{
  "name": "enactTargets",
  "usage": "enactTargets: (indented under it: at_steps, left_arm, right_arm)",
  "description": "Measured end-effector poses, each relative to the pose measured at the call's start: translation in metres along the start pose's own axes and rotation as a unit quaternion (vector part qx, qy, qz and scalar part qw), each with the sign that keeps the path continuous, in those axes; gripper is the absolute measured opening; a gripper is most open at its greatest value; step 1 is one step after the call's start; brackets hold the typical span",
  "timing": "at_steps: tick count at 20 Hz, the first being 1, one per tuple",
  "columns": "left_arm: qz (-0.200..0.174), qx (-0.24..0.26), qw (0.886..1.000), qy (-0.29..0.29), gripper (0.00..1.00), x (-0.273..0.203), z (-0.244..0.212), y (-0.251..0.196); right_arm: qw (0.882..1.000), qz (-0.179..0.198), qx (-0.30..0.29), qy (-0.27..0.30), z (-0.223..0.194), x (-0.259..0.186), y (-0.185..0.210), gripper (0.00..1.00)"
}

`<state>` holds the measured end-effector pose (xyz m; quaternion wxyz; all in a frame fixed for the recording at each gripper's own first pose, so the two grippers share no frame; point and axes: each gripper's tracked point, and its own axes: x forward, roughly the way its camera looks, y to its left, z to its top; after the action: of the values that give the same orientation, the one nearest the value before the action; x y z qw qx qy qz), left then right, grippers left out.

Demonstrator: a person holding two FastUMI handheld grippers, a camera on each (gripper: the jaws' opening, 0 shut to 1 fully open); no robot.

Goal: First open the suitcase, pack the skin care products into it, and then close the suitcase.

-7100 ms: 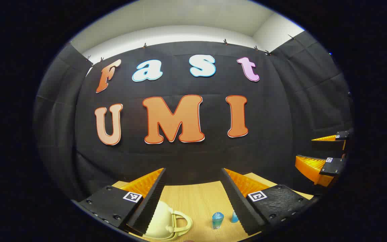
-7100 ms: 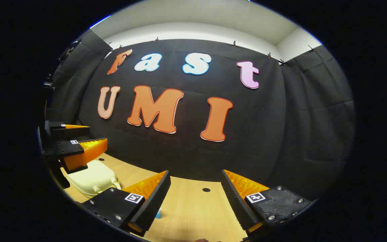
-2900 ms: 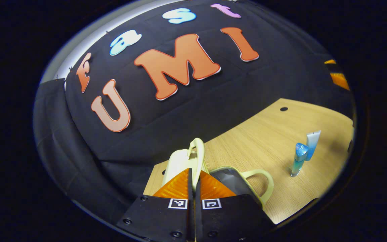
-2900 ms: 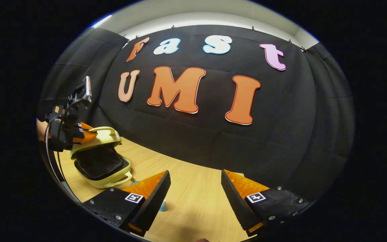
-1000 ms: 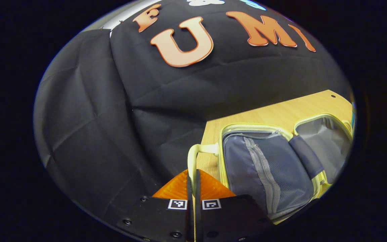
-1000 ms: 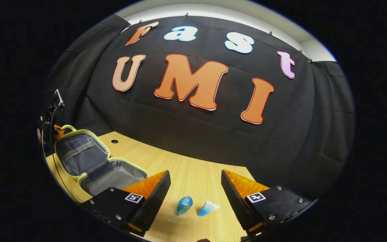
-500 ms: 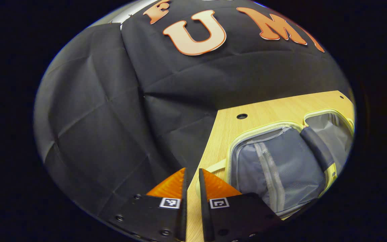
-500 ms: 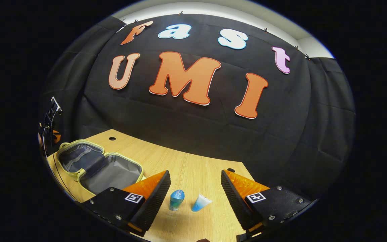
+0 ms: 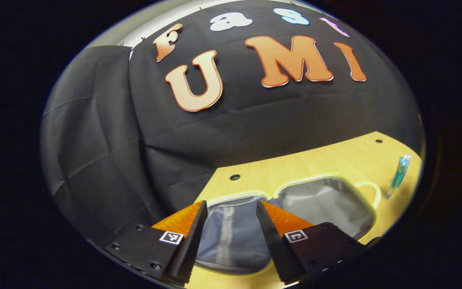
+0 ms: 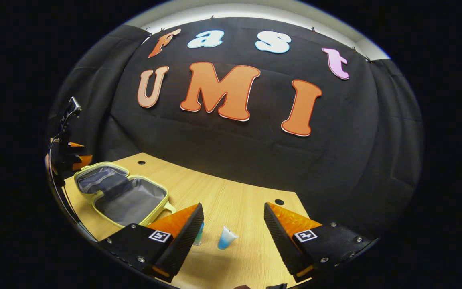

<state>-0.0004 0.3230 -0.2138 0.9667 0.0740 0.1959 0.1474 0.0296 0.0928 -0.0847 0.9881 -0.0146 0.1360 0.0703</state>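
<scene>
The pale yellow suitcase [image 10: 122, 194] lies fully open and flat on the wooden table [image 10: 231, 208], grey lining up. In the left gripper view the suitcase [image 9: 323, 200] spreads just beyond my left gripper [image 9: 228, 224], which is open and holds nothing, hovering over the zip-pocket half. A blue bottle [image 9: 398, 170] stands at the far right there. My right gripper [image 10: 233, 224] is open above the table, with a blue-white tube [image 10: 226, 237] standing between its fingers' lines and the blue bottle [image 10: 199, 237] partly behind its left finger. The left gripper [image 10: 72, 158] shows at the far left beside the suitcase.
Black cloth walls close the table's back and left side. Small round holes [image 10: 279, 202] [image 9: 235, 177] sit in the tabletop near its far edge. Bare wood lies between the suitcase and the two products.
My left gripper has let go of the suitcase handle, opened wide and swung right over the open suitcase. The right gripper has drifted slightly, so the bottle now sits behind its left finger.
</scene>
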Motion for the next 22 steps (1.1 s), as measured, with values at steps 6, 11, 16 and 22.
enactTargets:
  at_steps: [6, 11, 16, 22]
  left_arm:
    - [-0.071, -0.031, 0.997, -0.029, 0.99, -0.035, 0.033, -0.137]
    - [-0.140, -0.045, 0.989, -0.036, 0.98, -0.063, 0.040, -0.235]
    - [-0.191, -0.047, 0.980, -0.023, 0.98, -0.074, 0.014, -0.313]
    - [-0.227, -0.049, 0.973, 0.007, 0.99, -0.061, -0.016, -0.380]
  right_arm:
    - [0.998, 0.052, 0.026, 0.012, -0.037, 0.002, -0.020, 0.96]
    - [0.996, 0.075, 0.029, 0.026, -0.063, 0.011, -0.027, 0.96]
    - [0.996, 0.085, 0.020, 0.037, -0.084, 0.026, -0.028, 0.96]
    - [0.994, 0.095, 0.023, 0.048, -0.109, 0.051, -0.024, 0.96]
